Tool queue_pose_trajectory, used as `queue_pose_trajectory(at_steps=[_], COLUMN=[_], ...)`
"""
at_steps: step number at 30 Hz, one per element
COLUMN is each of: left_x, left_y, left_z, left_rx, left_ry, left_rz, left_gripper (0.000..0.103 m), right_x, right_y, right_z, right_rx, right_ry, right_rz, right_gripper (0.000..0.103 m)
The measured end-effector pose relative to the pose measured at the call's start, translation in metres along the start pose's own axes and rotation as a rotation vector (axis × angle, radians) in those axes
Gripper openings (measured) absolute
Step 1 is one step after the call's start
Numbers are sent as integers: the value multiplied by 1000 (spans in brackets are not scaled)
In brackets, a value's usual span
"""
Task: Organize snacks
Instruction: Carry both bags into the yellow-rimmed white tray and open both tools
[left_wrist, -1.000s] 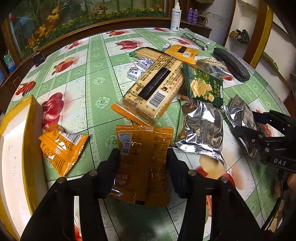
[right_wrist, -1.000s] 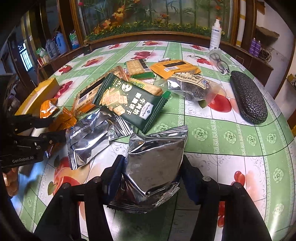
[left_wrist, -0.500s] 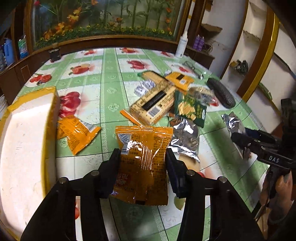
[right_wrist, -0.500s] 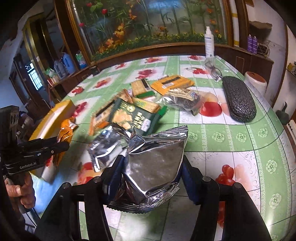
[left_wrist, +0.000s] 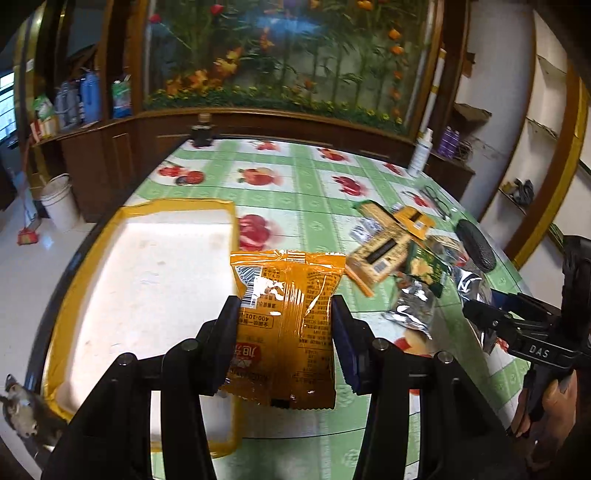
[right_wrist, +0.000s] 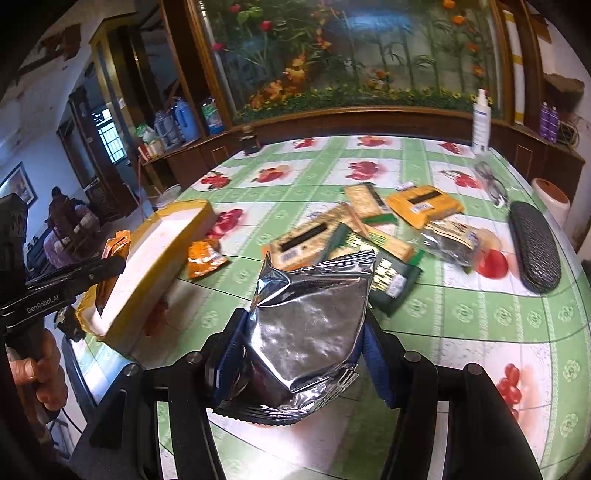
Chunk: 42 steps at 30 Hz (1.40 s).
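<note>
An orange snack packet (left_wrist: 286, 325) is being gripped by the left claw (left_wrist: 284, 339) beside the yellow tray (left_wrist: 144, 206). A silver pouch (right_wrist: 310, 325) is being clamped by the right claw (right_wrist: 301, 354), with the tray beyond on the tabletop (right_wrist: 480, 314).

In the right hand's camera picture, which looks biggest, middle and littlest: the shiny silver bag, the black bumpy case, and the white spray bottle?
1. Silver bag, largest, though it sits right at the camera in the right gripper, so nearness inflates it.
2. Black case.
3. Spray bottle, smallest, but farthest away.
</note>
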<state>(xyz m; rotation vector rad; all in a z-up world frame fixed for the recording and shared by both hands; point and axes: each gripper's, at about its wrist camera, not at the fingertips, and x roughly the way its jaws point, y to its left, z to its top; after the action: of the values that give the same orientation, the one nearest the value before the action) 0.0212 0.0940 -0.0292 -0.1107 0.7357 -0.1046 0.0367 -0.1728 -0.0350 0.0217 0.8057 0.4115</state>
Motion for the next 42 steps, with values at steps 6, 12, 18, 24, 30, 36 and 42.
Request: queue_pose_trajectory(at_steps=[6, 12, 18, 24, 30, 36, 42], left_x=[-13, -19, -12, 0, 12, 13, 12], left_y=[39, 83, 106, 122, 129, 128, 122], left_z=[-5, -14, -27, -42, -49, -48, -47], left_rx=[-61, -145, -184, -223, -226, -200, -175], left_ry=[-27, -21, 12, 46, 75, 81, 84], left_rz=[109, 176, 220, 225, 235, 271, 271], left_gripper=[47, 47, 47, 47, 47, 48, 55], right_x=[11, 35, 64, 95, 131, 155, 150], right_y=[39, 95, 158, 207, 225, 226, 216], right_z=[14, 30, 35, 34, 35, 34, 36], right_rx=[-47, -104, -170, -237, -242, -233, -212], right_ry=[7, 32, 72, 116, 166, 214, 196], right_rz=[116, 251, 361, 410, 392, 361, 346], right_gripper=[61, 61, 60, 60, 60, 63, 71])
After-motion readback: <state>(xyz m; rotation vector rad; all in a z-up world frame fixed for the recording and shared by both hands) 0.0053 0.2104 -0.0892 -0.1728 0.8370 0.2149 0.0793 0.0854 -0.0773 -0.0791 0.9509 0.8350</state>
